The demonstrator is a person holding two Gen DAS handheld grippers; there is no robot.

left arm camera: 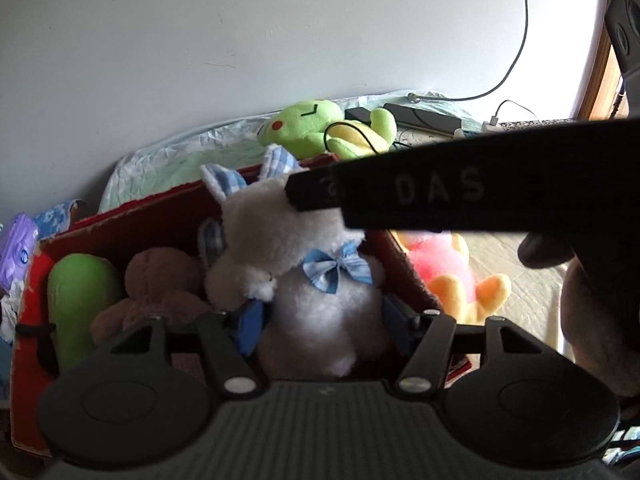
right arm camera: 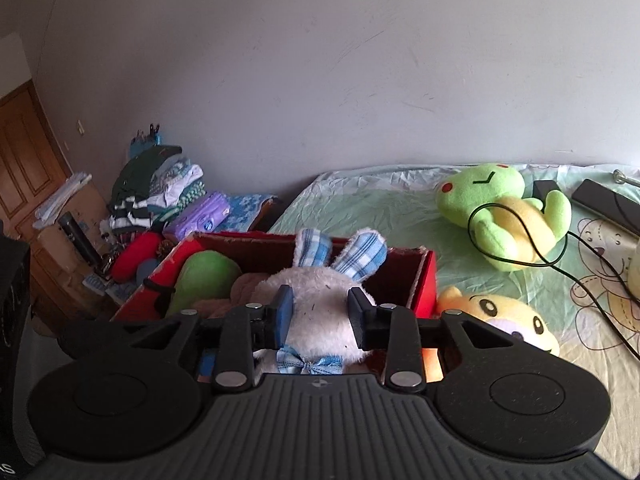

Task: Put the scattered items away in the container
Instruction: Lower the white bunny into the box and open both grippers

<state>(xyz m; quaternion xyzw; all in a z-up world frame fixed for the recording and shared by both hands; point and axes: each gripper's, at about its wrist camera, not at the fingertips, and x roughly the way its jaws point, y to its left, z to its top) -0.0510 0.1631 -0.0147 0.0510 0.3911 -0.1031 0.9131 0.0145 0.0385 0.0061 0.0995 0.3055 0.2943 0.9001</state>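
- White plush rabbit (left arm camera: 312,296) sits in the red box (left arm camera: 132,220), between both grippers' fingers
- Left gripper (left arm camera: 320,320) spread around its body, contact unclear
- Right gripper (right arm camera: 320,312) clamped on its head
- Green plush frog (right arm camera: 500,208) lies beyond the box

White plush rabbit (right arm camera: 320,300) with blue-checked ears and bow, red box (right arm camera: 426,288), lime-green frog plush (right arm camera: 492,196) with red cheeks, yellow-orange plush (right arm camera: 504,312), mint-green bedsheet (right arm camera: 360,200).
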